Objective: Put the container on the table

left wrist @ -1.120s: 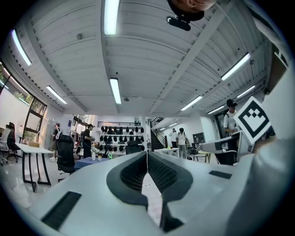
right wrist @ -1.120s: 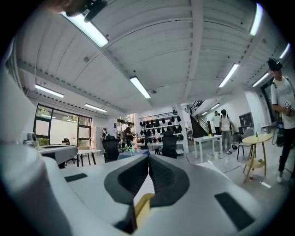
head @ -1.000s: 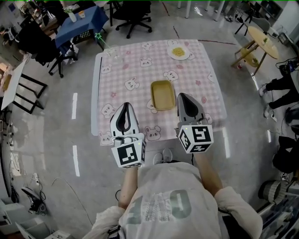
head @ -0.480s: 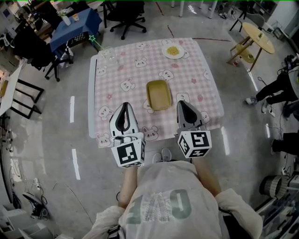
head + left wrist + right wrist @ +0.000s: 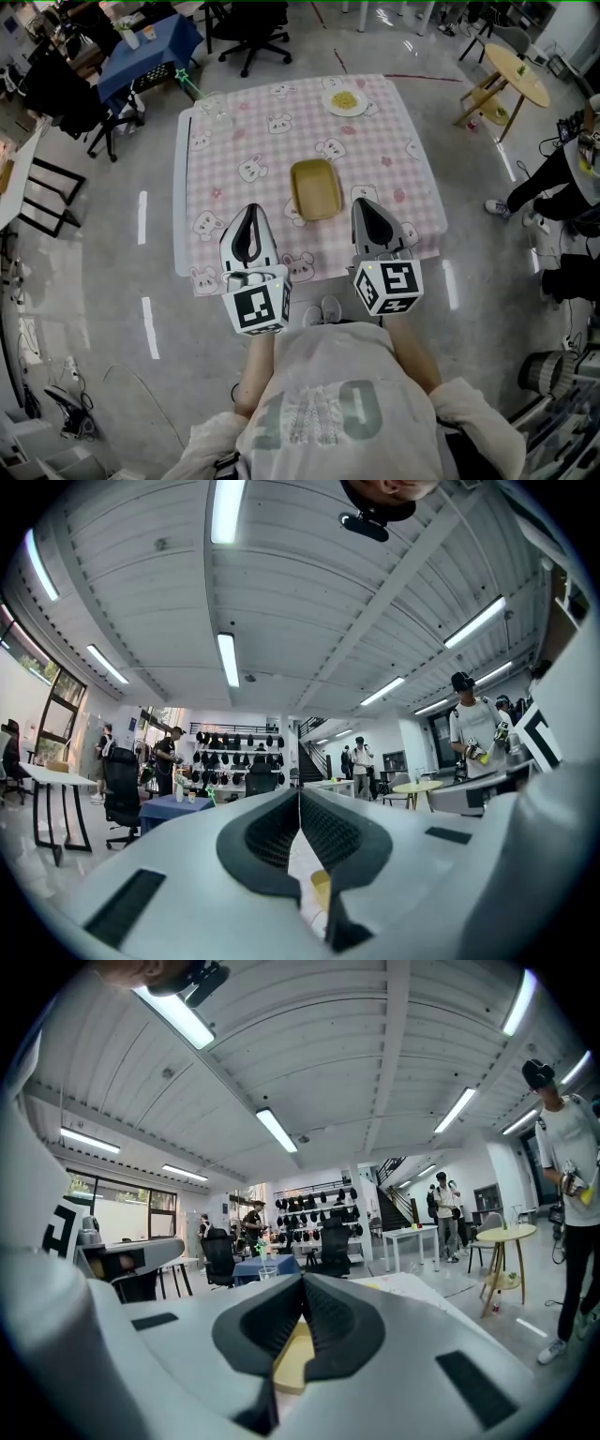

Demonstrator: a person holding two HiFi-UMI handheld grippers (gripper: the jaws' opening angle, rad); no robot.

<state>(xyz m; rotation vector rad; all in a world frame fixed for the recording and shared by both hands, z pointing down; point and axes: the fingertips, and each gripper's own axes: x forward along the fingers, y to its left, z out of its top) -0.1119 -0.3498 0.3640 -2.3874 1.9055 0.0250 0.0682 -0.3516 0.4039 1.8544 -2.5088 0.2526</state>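
Container (image 5: pixel 316 188) on worktop (image 5: pixel 234 141), 1 o'clock of L gripper (image 5: pixel 249 212), 11 of R gripper (image 5: pixel 362 202); prob. light, stiff: grab rim. Fingers together, empty.

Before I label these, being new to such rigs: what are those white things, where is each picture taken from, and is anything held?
A person holds a two-jaw tool in each hand: the left gripper and the right gripper. The top-down picture comes from a camera on the person's head. The other two come from cameras riding on each gripper, looking along its jaws. On the pink-clothed table sit a yellow container and a plate of food. Both grippers are shut and hold nothing.
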